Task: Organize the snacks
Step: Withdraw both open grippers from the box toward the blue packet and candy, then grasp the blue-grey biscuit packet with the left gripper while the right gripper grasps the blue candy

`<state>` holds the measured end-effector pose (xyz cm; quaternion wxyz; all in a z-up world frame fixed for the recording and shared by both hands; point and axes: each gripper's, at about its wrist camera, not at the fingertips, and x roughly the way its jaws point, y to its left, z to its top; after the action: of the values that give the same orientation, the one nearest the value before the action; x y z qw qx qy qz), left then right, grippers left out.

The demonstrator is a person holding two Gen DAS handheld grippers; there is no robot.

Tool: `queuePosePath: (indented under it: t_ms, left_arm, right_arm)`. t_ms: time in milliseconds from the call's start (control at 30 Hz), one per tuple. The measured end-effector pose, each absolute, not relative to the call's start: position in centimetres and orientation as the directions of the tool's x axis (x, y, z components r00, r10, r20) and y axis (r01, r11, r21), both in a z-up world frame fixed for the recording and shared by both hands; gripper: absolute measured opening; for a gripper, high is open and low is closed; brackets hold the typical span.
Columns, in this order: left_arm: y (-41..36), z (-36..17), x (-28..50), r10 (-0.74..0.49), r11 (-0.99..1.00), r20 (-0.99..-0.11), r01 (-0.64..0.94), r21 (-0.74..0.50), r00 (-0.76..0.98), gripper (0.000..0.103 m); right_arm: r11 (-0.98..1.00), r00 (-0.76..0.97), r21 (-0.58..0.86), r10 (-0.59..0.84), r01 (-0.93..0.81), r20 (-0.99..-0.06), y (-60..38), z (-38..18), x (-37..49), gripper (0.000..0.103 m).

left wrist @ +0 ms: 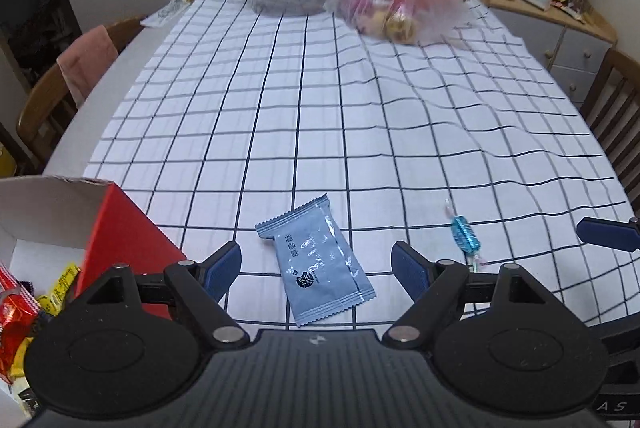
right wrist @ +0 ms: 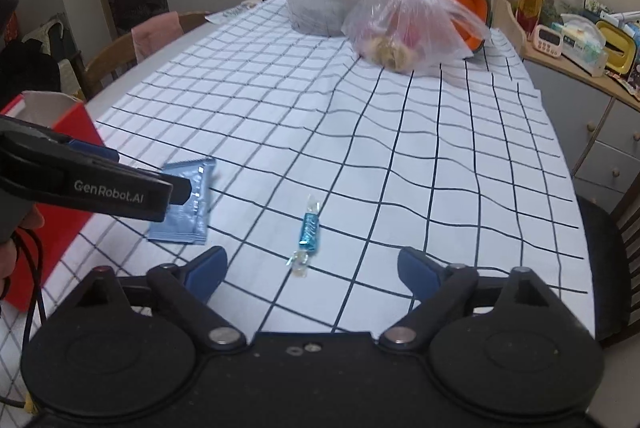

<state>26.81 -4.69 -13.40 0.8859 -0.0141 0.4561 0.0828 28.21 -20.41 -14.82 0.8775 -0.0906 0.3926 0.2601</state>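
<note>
Grey-blue snack packet (left wrist: 320,262) lies flat on the checked cloth near the desk's (left wrist: 132,52) near-left corner, just beside the open red box (left wrist: 120,240); the blue twist-wrapped candy (right wrist: 309,228) sits apart to its right, near the near edge. Your left claw (left wrist: 318,266) is open and empty with the packet between its fingers, right claw (right wrist: 312,268) open and empty straddling the candy. Come down steep, pinch the packet across its short width and the candy on its body, not the wrapper tails, then drop both into the box.
</note>
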Motion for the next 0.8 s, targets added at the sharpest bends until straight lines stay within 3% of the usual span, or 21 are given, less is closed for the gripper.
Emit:
queuePosePath:
  t_ms: [467, 733, 800]
  left_arm:
    - [-2.7, -17.2, 30.2, 0.145, 0.971, -0.866, -0.237, 0.032, 0.478, 0.082]
    - [-2.1, -17.9, 30.9, 0.135, 0.966, -0.881, -0.258, 0.016, 0.454, 0.082]
    - [-2.0, -18.0, 30.9, 0.138, 0.964, -0.883, -0.264, 0.017, 0.448, 0.075]
  right_arm:
    - [0.842, 0.528, 0.040, 0.374, -0.538, -0.763, -17.8, -17.9, 31.7, 0.071]
    - [0.848, 0.517, 0.029, 0.350, -0.530, -0.781, -17.0, -19.0, 32.3, 0.045]
    - [0.846, 0.524, 0.010, 0.339, -0.533, -0.781, -16.8, -19.0, 32.3, 0.039]
